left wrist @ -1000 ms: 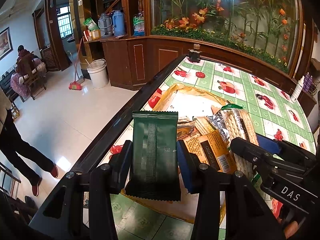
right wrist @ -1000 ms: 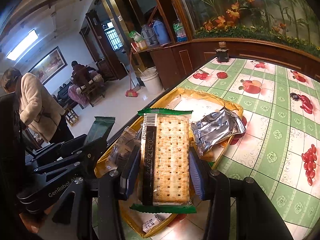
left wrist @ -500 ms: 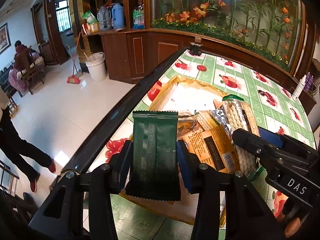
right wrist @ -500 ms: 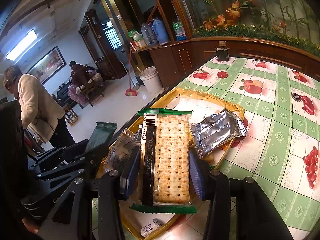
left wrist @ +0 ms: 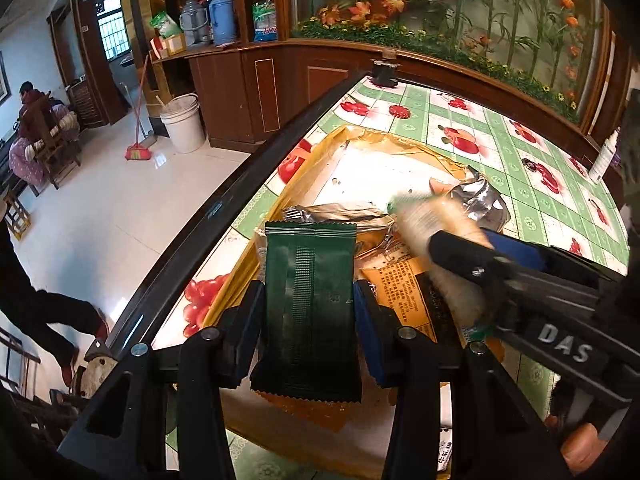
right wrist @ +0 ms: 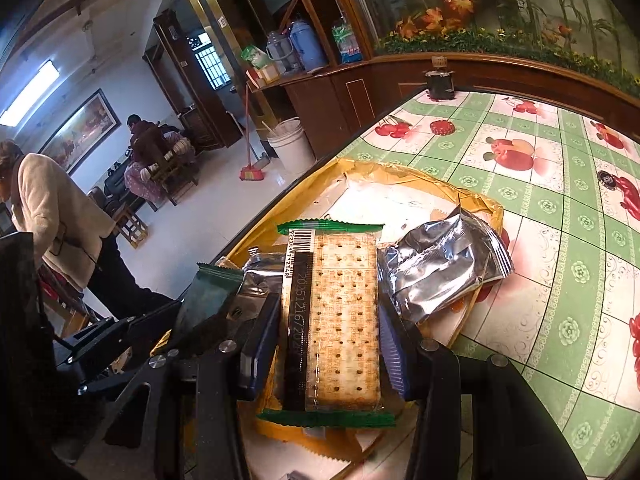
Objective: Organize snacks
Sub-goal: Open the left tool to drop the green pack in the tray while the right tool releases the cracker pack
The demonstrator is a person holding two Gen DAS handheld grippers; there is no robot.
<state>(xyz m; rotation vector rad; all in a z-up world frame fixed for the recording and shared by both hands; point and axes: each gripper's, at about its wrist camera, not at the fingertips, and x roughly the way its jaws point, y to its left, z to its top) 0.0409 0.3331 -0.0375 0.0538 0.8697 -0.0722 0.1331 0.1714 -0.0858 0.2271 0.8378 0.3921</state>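
Note:
My left gripper (left wrist: 307, 296) is shut on a dark green snack packet (left wrist: 310, 320), held upright over the near left end of a golden tray (left wrist: 304, 160). My right gripper (right wrist: 330, 312) holds a clear cracker packet (right wrist: 340, 320) with green ends, and its pads still touch the packet's sides while the jaws are opening. In the left wrist view the right gripper (left wrist: 520, 272) and its packet are blurred at the right. A crumpled silver foil packet (right wrist: 440, 264) lies on the tray's right rim. An orange packet (left wrist: 400, 280) lies in the tray.
The tray sits near the dark left edge (left wrist: 224, 208) of a table with a green fruit-pattern cloth (right wrist: 560, 200). A small dark jar (right wrist: 438, 80) stands at the far corner and a white bottle (left wrist: 602, 156) at the right. A person (right wrist: 52, 216) stands close on the left.
Both grippers have sunk toward the tray with their packets. The right gripper has also slid sideways, closer to the left one, and now appears blurred in the left wrist view.

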